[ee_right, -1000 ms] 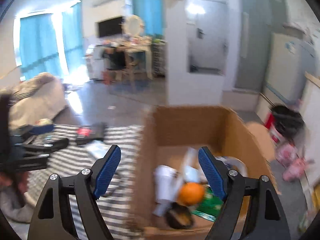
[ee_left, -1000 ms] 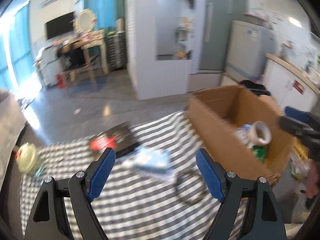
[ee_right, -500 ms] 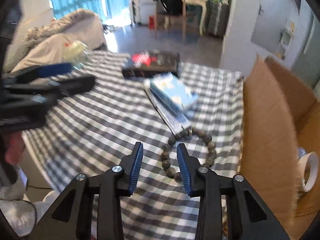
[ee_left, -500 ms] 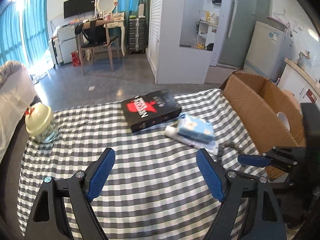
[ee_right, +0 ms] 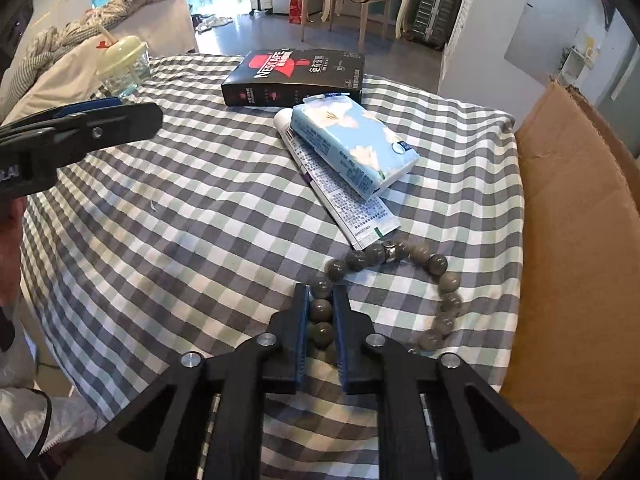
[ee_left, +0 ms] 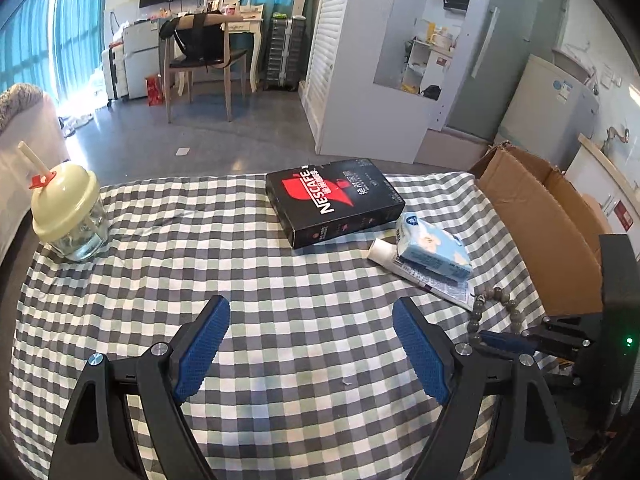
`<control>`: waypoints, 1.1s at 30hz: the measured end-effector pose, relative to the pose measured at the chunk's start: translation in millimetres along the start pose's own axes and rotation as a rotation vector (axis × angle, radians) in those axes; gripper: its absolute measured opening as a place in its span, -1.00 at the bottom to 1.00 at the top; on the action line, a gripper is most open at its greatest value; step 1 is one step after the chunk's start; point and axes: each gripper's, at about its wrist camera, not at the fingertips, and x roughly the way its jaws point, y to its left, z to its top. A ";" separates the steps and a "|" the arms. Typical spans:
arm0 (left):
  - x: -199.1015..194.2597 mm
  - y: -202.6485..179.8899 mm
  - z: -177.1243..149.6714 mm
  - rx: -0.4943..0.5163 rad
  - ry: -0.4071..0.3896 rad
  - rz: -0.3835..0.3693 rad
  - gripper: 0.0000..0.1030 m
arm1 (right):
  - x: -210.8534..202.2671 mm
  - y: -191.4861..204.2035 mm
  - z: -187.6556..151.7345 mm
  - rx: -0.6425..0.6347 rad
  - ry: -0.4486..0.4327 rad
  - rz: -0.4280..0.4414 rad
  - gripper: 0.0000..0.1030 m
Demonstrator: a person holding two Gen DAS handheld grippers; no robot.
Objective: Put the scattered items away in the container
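Beside the cardboard box (ee_right: pixel 576 200) on the checked table (ee_right: pixel 200 220), the bead bracelet (ee_right: pixel 400 276) lies with its near arc pinched between the right hand-held gripper (ee_right: pixel 321 312) pads (box directly to its right). Left hand-held gripper (ee_left: pixel 308 344) hovers released, farther from the box.

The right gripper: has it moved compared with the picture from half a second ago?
Yes. The right gripper has come forward and closed on the bead bracelet, which lies beside the cardboard box; earlier the beads were ahead of its open fingers.
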 end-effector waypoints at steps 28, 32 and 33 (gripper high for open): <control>99.2 -123.0 32.2 0.306 0.054 -0.104 0.84 | -132.2 -69.8 1.9 0.147 -0.326 -0.044 -0.79; 112.9 -130.5 28.2 0.346 0.057 -0.047 0.61 | -131.5 -75.8 0.1 0.155 -0.333 -0.021 -0.79; 113.2 -130.0 28.9 0.341 0.056 -0.040 0.42 | -130.9 -77.9 -0.9 0.156 -0.332 -0.016 -0.79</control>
